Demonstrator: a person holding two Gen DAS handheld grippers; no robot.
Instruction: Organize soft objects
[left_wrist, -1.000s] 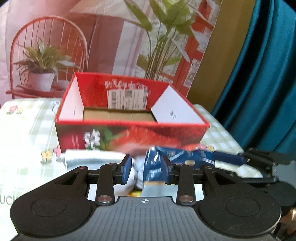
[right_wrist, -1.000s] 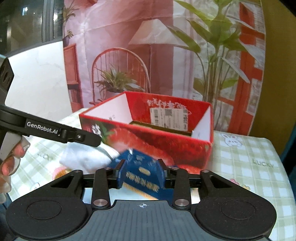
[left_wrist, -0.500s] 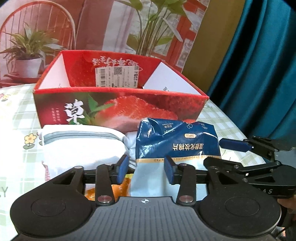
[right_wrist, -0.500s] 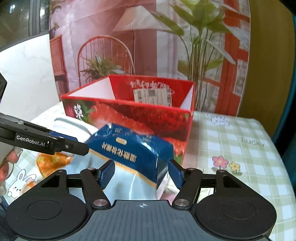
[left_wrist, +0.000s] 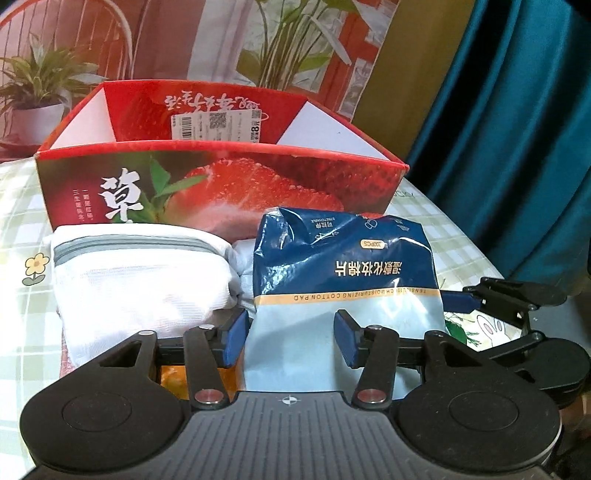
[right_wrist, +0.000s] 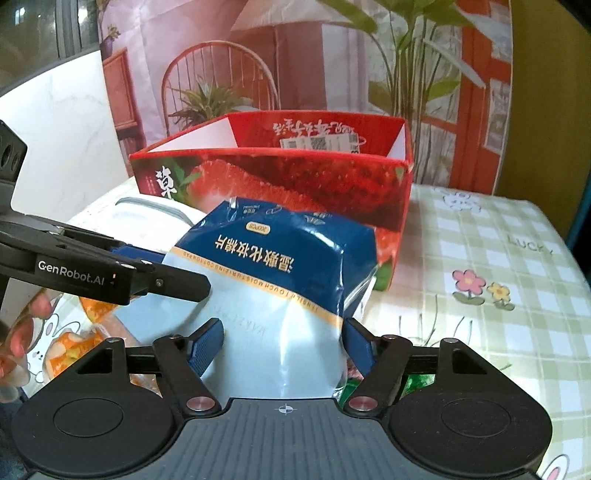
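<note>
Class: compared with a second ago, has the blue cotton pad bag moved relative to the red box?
Yes. The bag has come down: it was held up against the top of the box front, and now lies lower before the box.

The cotton-pad pack (left_wrist: 345, 273) lies flat on the table in front of the red box (left_wrist: 221, 192), its dark blue end with upside-down print toward the box, its pale blue end toward the cameras. It's glossy and crinkled, with a torn-looking corner at the top left. Just beside it on the left sits the white mesh pouch (left_wrist: 136, 277), plump, grey zip curving across its top, close against the box front. The box stands open, strawberry print on its near wall, a label inside the far wall.
</note>
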